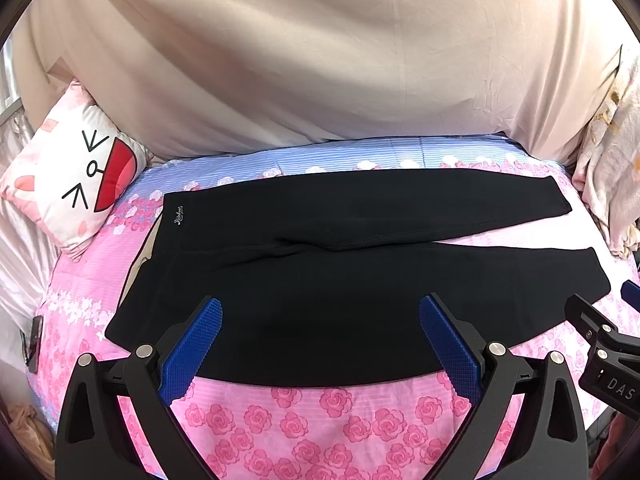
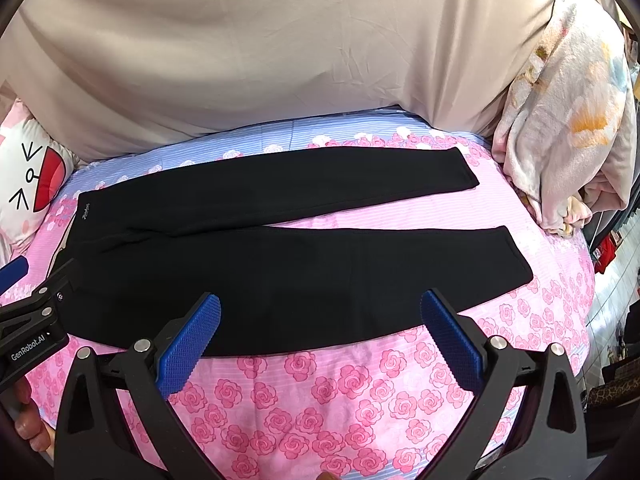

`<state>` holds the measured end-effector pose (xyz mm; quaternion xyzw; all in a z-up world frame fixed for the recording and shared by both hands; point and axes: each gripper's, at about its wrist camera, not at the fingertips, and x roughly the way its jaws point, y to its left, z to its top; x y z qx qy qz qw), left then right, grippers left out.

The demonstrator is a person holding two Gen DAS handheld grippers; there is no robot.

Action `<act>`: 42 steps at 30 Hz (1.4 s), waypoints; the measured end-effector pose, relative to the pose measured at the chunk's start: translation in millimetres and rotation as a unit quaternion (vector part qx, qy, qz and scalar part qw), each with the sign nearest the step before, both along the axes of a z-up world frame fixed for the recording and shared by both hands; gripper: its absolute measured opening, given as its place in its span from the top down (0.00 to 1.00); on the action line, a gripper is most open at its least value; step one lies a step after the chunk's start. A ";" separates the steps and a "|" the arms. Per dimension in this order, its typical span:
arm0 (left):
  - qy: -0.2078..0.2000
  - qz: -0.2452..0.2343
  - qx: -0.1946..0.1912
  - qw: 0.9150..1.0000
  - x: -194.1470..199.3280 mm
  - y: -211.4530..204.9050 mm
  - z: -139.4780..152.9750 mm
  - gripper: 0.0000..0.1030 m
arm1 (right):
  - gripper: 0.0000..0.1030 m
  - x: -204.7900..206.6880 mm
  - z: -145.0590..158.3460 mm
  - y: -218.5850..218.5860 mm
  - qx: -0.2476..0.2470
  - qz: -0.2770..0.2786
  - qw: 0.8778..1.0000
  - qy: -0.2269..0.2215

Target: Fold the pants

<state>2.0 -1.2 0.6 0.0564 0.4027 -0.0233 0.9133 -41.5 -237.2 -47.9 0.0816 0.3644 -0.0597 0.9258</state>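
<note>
- Left gripper (image 1: 320,312): jaws spread wide, nothing between the blue ribbed pads (image 1: 192,350); it hovers over the near edge of the pants, toward the waist half.
- Right gripper (image 2: 320,308): likewise spread and empty, poised over the near leg (image 2: 360,272) toward the cuff half (each tool's black body intrudes at the edge of the other's view, so the two sit side by side).
- Pants (image 1: 340,280): black, laid flat and unfolded on the bed, waistband (image 1: 160,248) to the left, both cuffs to the right; the far leg (image 1: 380,204) angles away from the near one, leaving a wedge of sheet visible between them.
- Step in hand (a judgement): the first fold, leg onto leg, has not begun. Doing it well would call for each gripper to pinch the near long edge, one by the waistband and one by the cuff, taking both fabric layers, then to lift and carry together so the edge lands square on the far leg without dragging or bunching.
- Rose-print sheet (image 1: 320,420): the pink bearing surface; a cartoon-face pillow (image 1: 76,172) lies left of the waistband, a bundled floral quilt (image 2: 560,128) beyond the cuffs.
- Containers: none visible.
</note>
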 end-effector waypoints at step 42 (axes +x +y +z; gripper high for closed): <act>-0.035 0.007 -0.003 0.999 69.0 41.3 -15.2 0.05 | 0.04 86.8 -21.7 -112.1 0.015 -0.049 0.999 0.010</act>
